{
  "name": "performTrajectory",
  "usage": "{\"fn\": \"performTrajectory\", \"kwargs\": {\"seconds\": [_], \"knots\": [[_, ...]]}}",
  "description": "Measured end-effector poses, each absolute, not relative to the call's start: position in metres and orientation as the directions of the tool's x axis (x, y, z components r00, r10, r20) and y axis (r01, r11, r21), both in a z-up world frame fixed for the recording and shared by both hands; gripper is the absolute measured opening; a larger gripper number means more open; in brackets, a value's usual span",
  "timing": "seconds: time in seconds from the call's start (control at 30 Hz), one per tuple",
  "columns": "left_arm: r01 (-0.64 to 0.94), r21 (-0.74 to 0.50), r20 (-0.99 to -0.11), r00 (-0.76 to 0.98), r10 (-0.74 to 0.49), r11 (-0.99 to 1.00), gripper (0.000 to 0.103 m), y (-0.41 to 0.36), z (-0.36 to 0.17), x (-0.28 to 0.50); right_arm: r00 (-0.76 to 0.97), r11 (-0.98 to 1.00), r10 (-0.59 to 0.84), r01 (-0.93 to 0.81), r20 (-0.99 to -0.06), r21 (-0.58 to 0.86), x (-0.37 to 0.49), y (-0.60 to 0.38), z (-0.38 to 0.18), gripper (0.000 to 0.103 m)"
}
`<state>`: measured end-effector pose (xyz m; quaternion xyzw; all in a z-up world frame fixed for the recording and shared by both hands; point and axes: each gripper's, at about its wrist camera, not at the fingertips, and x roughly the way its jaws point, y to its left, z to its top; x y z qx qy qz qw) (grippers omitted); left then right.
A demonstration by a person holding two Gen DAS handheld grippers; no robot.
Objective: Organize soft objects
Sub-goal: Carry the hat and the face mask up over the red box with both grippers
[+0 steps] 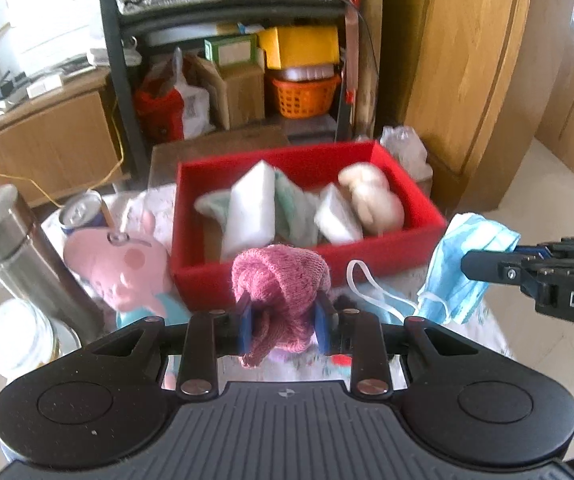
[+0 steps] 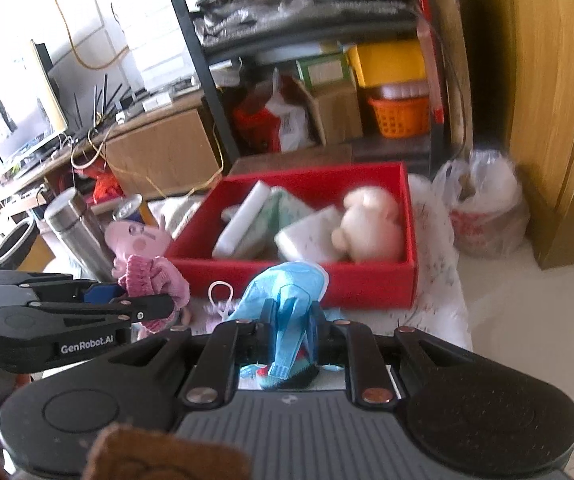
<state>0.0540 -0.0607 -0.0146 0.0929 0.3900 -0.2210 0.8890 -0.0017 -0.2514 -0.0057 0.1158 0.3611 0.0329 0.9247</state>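
My left gripper [image 1: 285,322] is shut on a rolled pink knitted sock [image 1: 283,280], held in the air just in front of the red box [image 1: 287,276]. My right gripper [image 2: 289,320] is shut on a blue face mask [image 2: 287,292], also lifted near the box's front wall [image 2: 299,280]. From the left wrist view the mask [image 1: 463,256] hangs at the right, from the right gripper's [image 1: 471,266] tip. The box holds white sponges [image 1: 251,204], a pale green cloth [image 1: 291,208] and a cream plush toy [image 1: 371,200]. A pink pig plush [image 1: 123,264] lies left of the box.
A steel flask [image 1: 19,248] and a drink can [image 1: 83,210] stand left of the pig plush. A white jar [image 1: 19,340] sits at the near left. A plastic bag [image 2: 483,204] lies right of the box by a wooden cabinet [image 2: 551,100]. Cluttered shelves [image 1: 231,64] rise behind.
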Motion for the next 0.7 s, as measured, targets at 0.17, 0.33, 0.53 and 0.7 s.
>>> {"fn": "performTrajectory", "kwargs": {"seconds": [0.17, 0.33, 0.53, 0.7], "knots": [[0.451, -0.017, -0.706, 0.627, -0.330, 0.892, 0.030, -0.061, -0.003, 0.061, 0.765, 0.976, 0.113, 0.035, -0.634, 0.215, -0.001, -0.254, 0.005, 0.000], [0.442, -0.024, -0.690, 0.642, -0.334, 0.897, 0.030, -0.059, 0.003, 0.064, 0.786, 0.972, 0.100, 0.053, -0.610, 0.227, -0.001, -0.260, 0.012, 0.000], [0.434, -0.028, -0.665, 0.665, -0.341, 0.901, 0.030, -0.057, 0.012, 0.067, 0.816, 0.977, 0.063, 0.068, -0.574, 0.204, 0.001, -0.260, 0.023, 0.000], [0.422, -0.032, -0.647, 0.682, -0.340, 0.906, 0.030, -0.058, 0.016, 0.074, 0.839, 0.972, 0.049, 0.085, -0.542, 0.219, 0.006, -0.264, 0.031, 0.000]]}}
